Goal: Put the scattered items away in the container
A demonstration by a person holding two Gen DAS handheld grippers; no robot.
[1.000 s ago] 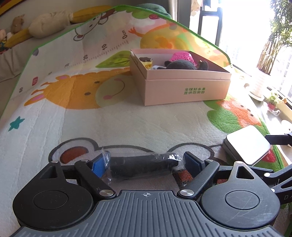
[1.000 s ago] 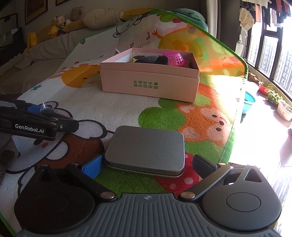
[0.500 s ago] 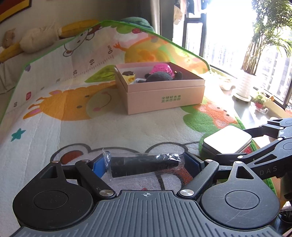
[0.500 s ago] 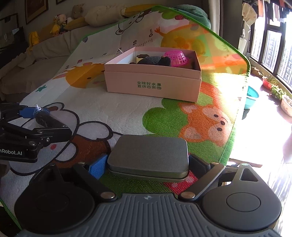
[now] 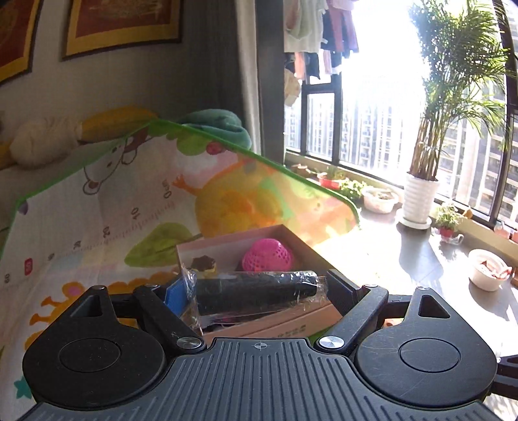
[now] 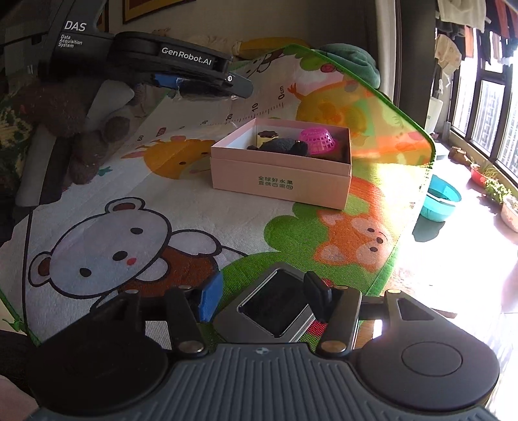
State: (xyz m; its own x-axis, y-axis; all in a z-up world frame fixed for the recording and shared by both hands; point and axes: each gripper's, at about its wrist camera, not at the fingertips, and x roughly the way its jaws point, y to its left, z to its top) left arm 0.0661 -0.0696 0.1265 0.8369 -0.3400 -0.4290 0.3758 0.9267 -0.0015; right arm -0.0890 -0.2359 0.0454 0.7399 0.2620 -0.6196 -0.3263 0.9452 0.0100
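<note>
Lifted now: black tube point(image 5: 255, 288), crinkly clear wrap, held crosswise.

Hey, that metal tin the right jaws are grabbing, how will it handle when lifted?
The tin looks rigid, so it should not flex. Its smooth metal sides may slip as the jaws of the right gripper close. It already sits tilted between them, so it might pivot.

cartoon play mat point(image 6: 194, 207) with bear and ruler print; potted palm point(image 5: 421, 194) by sunlit window; laundry point(image 5: 320, 29) hanging above; blue basin point(image 6: 442, 197) on floor; plush toy point(image 6: 64, 110) at left; framed pictures point(image 5: 119, 22) on wall
</note>
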